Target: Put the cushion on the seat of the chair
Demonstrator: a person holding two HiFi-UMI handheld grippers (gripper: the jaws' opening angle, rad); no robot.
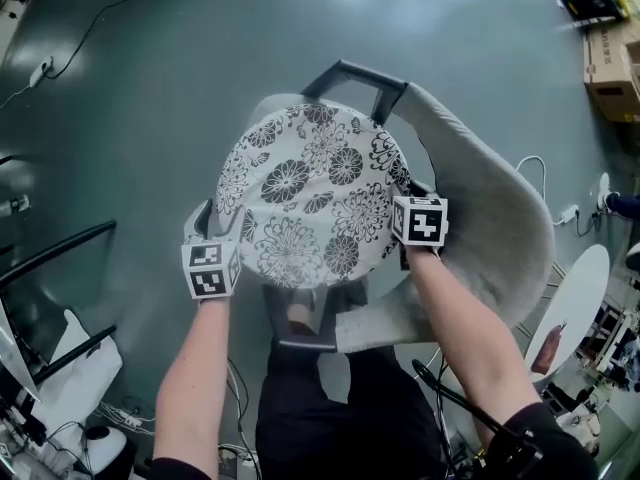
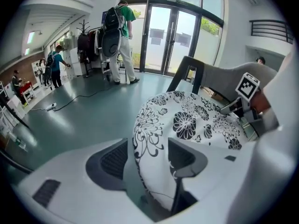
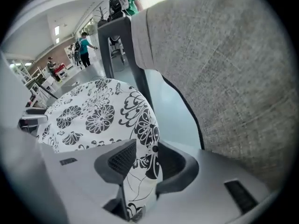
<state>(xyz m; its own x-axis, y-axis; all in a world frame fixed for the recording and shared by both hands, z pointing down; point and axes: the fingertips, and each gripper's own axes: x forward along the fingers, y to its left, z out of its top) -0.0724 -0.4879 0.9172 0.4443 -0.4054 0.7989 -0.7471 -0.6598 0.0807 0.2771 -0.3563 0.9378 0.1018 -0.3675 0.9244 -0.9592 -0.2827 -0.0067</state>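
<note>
A round white cushion (image 1: 310,193) with black flower print lies over the seat of a grey upholstered chair (image 1: 490,218), whose black frame shows behind it. My left gripper (image 1: 207,220) is at the cushion's near left edge. My right gripper (image 1: 408,208) is at its right edge, beside the chair's backrest. In the left gripper view the cushion's rim (image 2: 154,139) runs between the jaws of the left gripper (image 2: 149,160), which stand wide and do not pinch it. In the right gripper view the rim (image 3: 140,139) hangs loosely between the spread jaws of the right gripper (image 3: 142,160), next to the grey backrest (image 3: 224,78).
Cardboard boxes (image 1: 610,68) stand at the far right and a white round table (image 1: 575,308) at the near right. A cable (image 1: 90,28) trails over the grey floor. Black furniture frames (image 1: 60,248) stand to the left. People (image 2: 119,36) stand by glass doors (image 2: 173,36).
</note>
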